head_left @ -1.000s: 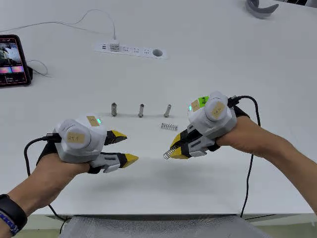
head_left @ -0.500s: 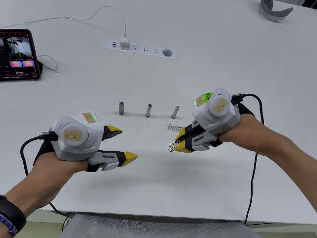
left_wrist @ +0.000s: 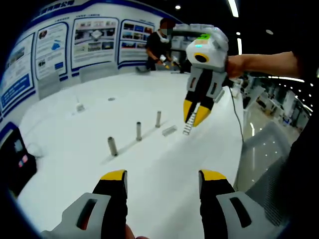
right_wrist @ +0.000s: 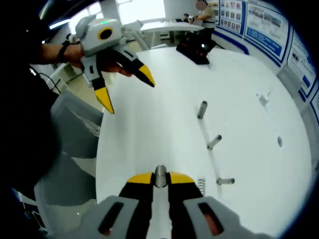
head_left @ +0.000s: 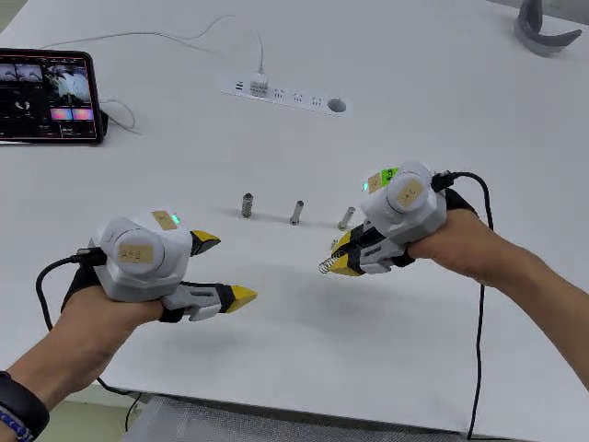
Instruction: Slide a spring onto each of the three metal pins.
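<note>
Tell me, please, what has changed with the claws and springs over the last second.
The right claw, shut on a spring, has moved closer to the row of pins, near the loose spring. Nothing was grasped or released. The left claw stays open, roughly in place; pins and loose spring have not moved. The overall shift is the camera's.

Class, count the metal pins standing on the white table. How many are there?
3. In the head view they stand in a row: left pin, middle pin, right pin just beyond the right gripper. None looks hidden.
</note>
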### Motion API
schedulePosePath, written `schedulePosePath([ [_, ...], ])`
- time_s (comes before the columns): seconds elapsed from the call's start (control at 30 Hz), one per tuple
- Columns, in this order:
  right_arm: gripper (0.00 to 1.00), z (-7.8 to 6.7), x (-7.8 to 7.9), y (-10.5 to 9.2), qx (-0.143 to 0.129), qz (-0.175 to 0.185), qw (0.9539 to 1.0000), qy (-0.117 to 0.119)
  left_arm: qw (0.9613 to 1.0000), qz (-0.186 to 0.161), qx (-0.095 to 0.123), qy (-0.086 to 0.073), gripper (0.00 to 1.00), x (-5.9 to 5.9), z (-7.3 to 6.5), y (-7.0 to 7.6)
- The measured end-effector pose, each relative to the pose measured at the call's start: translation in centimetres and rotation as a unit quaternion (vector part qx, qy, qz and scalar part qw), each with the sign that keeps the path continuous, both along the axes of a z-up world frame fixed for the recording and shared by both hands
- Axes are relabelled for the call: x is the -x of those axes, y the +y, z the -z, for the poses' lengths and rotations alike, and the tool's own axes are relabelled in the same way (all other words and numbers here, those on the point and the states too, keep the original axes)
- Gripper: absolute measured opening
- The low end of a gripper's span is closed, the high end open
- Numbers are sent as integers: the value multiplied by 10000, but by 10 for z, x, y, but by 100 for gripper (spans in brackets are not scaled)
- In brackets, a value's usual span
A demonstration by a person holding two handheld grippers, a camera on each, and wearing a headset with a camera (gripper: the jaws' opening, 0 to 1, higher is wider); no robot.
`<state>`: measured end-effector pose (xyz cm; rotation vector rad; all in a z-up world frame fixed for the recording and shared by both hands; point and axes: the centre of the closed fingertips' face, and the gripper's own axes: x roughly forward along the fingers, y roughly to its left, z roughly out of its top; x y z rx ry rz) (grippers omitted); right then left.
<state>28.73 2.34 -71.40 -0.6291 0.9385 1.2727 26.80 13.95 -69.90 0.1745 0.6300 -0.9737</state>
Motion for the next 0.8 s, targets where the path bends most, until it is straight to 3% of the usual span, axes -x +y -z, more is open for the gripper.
schedulePosePath([
  [0.4,12,-1,-27,2,182,57,9996,-187,9997,-239,70,-60,63,-10,-5,14],
  [0.8,12,-5,-53,2,255,126,9990,-356,9998,-189,13,-117,67,-20,-8,18],
])
